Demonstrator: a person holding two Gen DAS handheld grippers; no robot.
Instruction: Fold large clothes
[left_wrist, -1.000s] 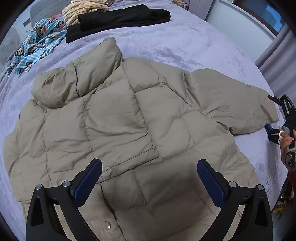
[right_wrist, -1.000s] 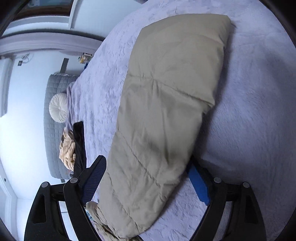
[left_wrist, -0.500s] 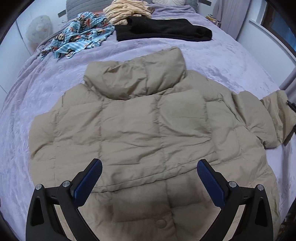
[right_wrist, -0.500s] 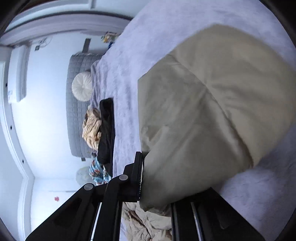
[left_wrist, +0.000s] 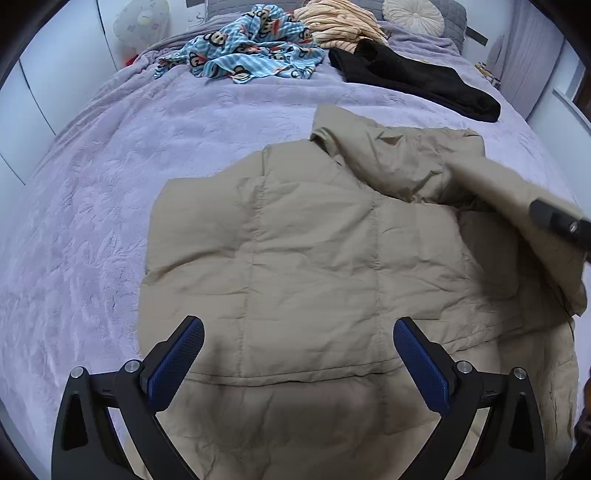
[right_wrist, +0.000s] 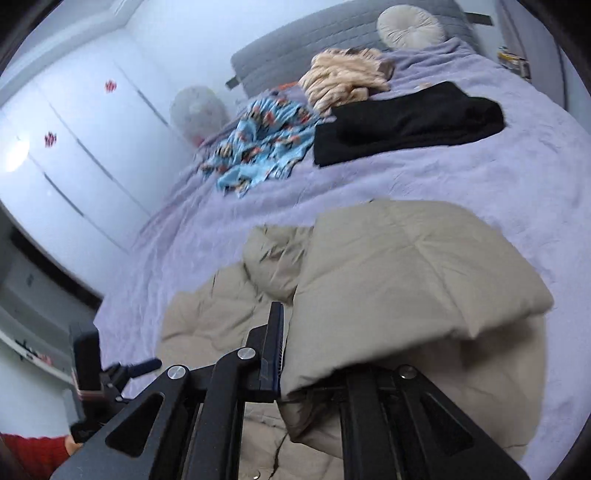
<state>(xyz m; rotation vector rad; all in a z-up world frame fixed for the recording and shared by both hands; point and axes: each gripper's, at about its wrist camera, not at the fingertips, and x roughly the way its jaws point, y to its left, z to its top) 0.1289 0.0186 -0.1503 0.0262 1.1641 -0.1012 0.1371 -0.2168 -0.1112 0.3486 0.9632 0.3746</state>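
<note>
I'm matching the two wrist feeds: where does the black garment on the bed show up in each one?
Left wrist view: the black garment lies at upper right, beyond the beige puffer jacket.
Right wrist view: the black garment lies at upper right of centre, above the jacket sleeve clamped in the right gripper.
Shared landmark: the blue monkey-print cloth, just left of the black garment in both.

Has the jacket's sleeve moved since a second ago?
Yes. The sleeve, then flat on the bed, is now clamped in the right tool and lifted over the jacket body.
</note>
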